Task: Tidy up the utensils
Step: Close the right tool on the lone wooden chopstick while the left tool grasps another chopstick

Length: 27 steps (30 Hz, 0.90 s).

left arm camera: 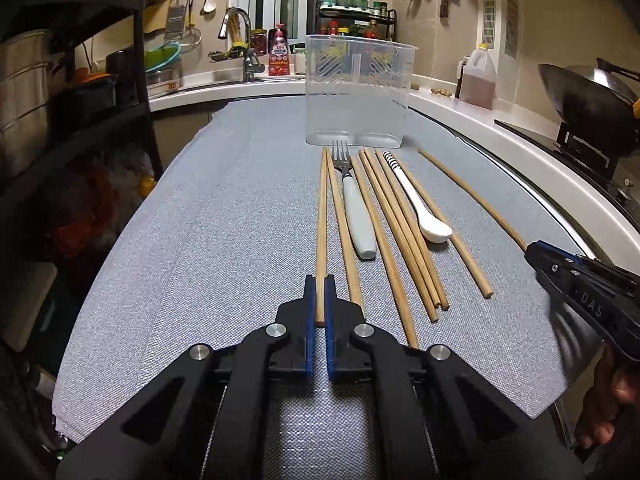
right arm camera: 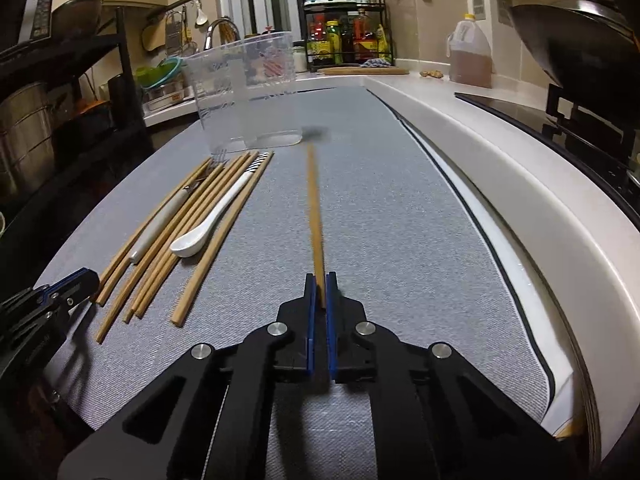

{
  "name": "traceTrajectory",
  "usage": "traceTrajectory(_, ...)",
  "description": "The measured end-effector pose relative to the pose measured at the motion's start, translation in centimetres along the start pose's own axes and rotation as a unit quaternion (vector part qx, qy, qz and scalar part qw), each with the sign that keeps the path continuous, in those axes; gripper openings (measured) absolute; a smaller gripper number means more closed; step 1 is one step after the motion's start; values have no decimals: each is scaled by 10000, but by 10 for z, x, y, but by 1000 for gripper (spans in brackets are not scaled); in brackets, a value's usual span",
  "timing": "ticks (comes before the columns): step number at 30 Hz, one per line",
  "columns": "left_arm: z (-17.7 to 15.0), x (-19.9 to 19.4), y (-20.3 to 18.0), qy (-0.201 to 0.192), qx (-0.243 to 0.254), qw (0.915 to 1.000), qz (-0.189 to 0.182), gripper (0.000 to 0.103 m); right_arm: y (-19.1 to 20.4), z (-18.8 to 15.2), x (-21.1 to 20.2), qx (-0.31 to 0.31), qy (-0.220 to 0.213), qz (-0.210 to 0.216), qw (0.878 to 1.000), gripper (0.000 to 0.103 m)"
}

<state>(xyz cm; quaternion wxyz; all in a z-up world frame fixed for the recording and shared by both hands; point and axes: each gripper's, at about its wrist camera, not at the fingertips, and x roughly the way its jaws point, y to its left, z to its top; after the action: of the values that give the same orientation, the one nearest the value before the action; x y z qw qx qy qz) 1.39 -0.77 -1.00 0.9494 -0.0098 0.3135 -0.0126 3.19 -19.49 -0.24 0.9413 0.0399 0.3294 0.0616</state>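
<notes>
Several wooden chopsticks (left arm camera: 394,220), a white-handled fork (left arm camera: 356,212) and a white spoon (left arm camera: 420,208) lie in a row on a grey mat (left arm camera: 200,220) before a clear plastic utensil holder (left arm camera: 358,88). My left gripper (left arm camera: 319,280) is shut on the near end of the leftmost chopstick (left arm camera: 322,220). My right gripper (right arm camera: 320,278) is shut on the near end of a separate chopstick (right arm camera: 314,208), blurred, pointing toward the holder (right arm camera: 244,92). In the left wrist view the right gripper (left arm camera: 536,250) sits at the end of the rightmost chopstick (left arm camera: 472,196).
A white counter edge (right arm camera: 500,184) runs along the mat's right side, with a stovetop and wok (right arm camera: 568,40) beyond. An oil jug (left arm camera: 478,76), a spice rack (right arm camera: 348,32) and a sink with a tap (left arm camera: 240,40) stand at the back. A dark shelf (left arm camera: 80,100) stands on the left.
</notes>
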Motion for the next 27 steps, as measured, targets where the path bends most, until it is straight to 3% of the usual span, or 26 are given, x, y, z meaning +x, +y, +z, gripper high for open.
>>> traceTrajectory(4,-3,-6,8,9,-98,9998,160,4,5,-1,-7,153,57,64,9998,5)
traceTrajectory(10,-4,-9,14,15,-216,9996,203,4,25,-7,-13,-123,106,-1,9999,6)
traceTrajectory(14,-3,-3,12,27,-246,9995,186,23,21,-8,-11,-49,120,-66,9999,8)
traceTrajectory(19,-3,1,9,-6,-177,9997,174,22,22,-8,-9,-170,80,-102,9998,13)
traceTrajectory(20,-3,0,8,-5,-171,9997,173,8,22,-8,-9,-176,86,-103,9998,13)
traceTrajectory(22,-4,-1,11,-9,-196,9996,181,7,20,-8,-10,-143,101,-81,9998,5)
traceTrajectory(27,-6,-1,14,-4,-267,9995,192,7,19,-8,-10,-98,98,-124,9998,5)
